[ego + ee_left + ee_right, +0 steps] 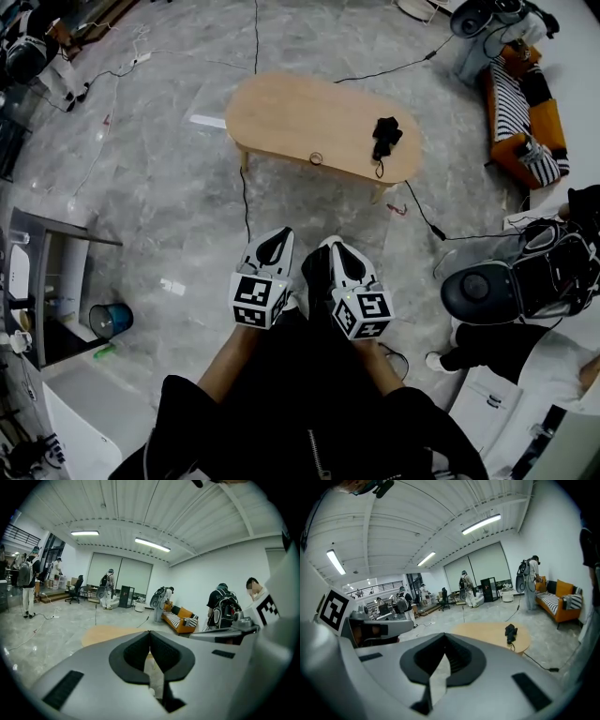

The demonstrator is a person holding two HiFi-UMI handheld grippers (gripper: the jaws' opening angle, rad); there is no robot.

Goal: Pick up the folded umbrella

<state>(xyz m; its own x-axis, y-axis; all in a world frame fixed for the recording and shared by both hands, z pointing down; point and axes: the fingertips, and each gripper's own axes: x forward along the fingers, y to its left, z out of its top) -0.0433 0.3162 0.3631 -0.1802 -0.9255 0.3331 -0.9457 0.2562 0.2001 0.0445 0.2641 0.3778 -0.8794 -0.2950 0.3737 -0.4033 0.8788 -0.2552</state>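
Nothing is done yet. The folded umbrella [385, 137] lies untouched on the oval wooden surface [281, 112], upper middle of the head view. The left tongs [275, 242] and right tongs [339, 251], at lower centre, are clenched on nothing and well apart from it. The approach and grasp remain.

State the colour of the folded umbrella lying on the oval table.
The folded umbrella is black, clearest in the head view.

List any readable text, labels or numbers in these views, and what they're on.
No readable text in any view.
Patterns only, no letters: black-and-white square markers on the left gripper and right gripper.
Too small to read: dark mark on the white box, head view's lower right.
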